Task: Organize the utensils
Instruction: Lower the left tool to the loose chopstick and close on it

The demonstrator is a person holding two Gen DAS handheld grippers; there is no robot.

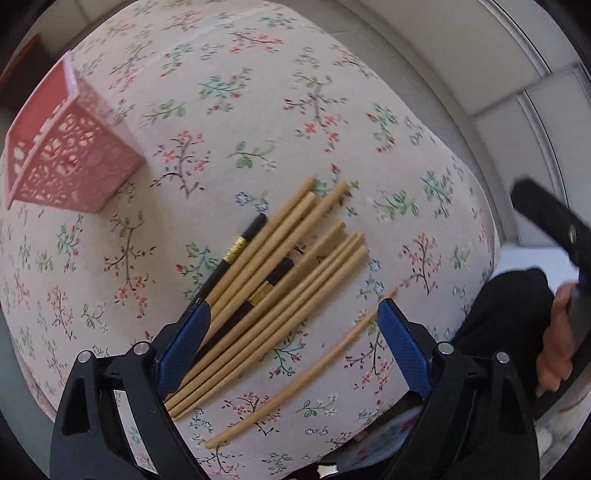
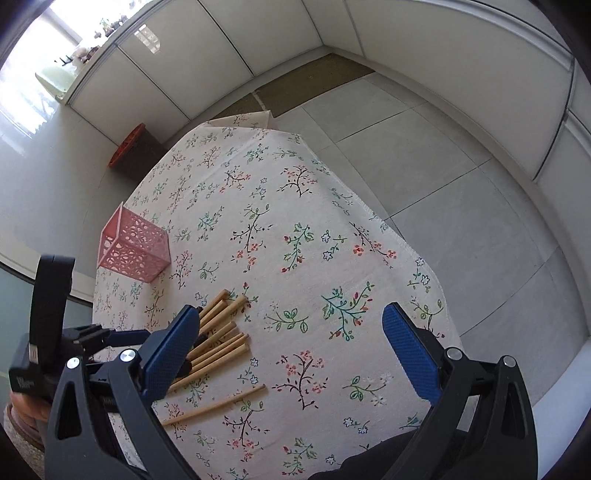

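A pile of several bamboo chopsticks (image 1: 280, 280) lies on the floral tablecloth, with two black chopsticks (image 1: 236, 254) with gold bands among them. One bamboo chopstick (image 1: 306, 365) lies apart to the right. My left gripper (image 1: 295, 314) is open and empty, low over the pile's near ends. A pink lattice basket (image 1: 70, 158) stands at the far left. In the right wrist view my right gripper (image 2: 291, 317) is open and empty above the cloth, with the pile (image 2: 218, 343), the lone chopstick (image 2: 218, 404) and the basket (image 2: 135, 251) to its left.
The table is small and covered by the floral cloth (image 2: 280, 206), with grey tiled floor (image 2: 461, 166) around it. White cabinets (image 2: 258, 33) line the walls. A dark bin with an orange rim (image 2: 131, 149) stands on the floor beyond the table.
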